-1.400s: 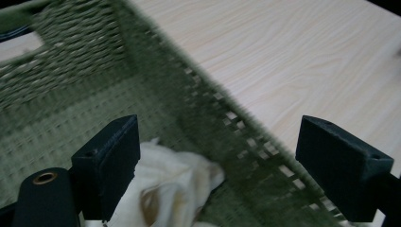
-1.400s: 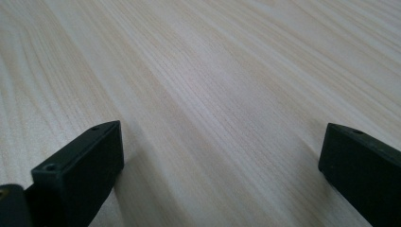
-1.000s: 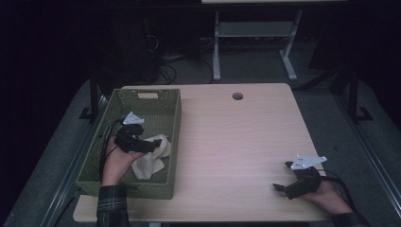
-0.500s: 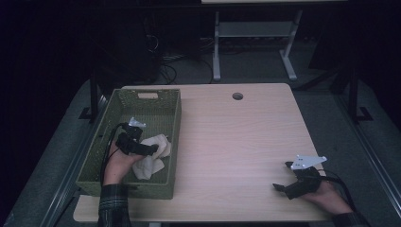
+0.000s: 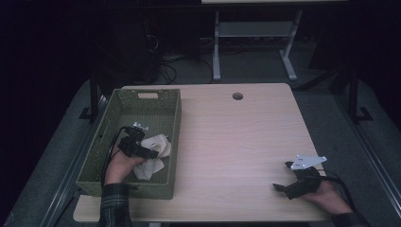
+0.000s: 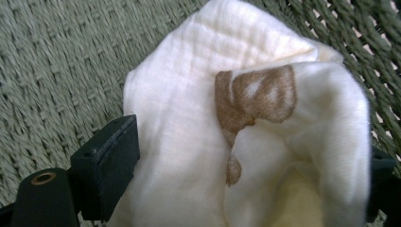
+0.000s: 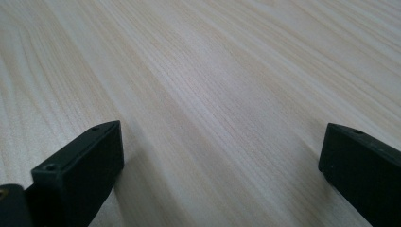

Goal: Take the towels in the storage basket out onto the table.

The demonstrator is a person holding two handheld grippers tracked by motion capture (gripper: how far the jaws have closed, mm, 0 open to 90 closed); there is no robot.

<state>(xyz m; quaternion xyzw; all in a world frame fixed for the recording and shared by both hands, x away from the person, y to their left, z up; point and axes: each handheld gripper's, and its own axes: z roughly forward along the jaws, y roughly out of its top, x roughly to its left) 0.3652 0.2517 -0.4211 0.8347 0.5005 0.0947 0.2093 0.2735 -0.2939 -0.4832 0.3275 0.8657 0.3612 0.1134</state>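
Tongs in the person's left hand (image 5: pixel 152 153) are reaching down inside a green woven basket (image 5: pixel 144 101) that is sitting on the left part of a pale wooden table (image 5: pixel 236 142). In the high view, these left tongs are lying over a crumpled cream cloth (image 5: pixel 153 156), which is resting on the basket floor near the basket's right wall, toward the person's end. In the left gripper view, the cloth (image 6: pixel 246 142) is sitting between the two black jaws, bunched in soft folds, with a brown patch (image 6: pixel 257 94) printed on it. One jaw is pressing against the cloth's left edge; the other jaw is showing at the far right edge, mostly hidden behind the fabric. The jaws are standing fairly wide with the cloth between them, and whether they are truly pinching it or just bracketing it is hard to tell. Green weave is showing behind the cloth on all sides.

Right tongs (image 5: pixel 288 177) are resting low on the near right corner of the table, well apart from the basket, with the person's hand behind them and a grey plate on top. In the right gripper view, the jaws are spread wide over bare wood grain (image 7: pixel 213 94), holding nothing
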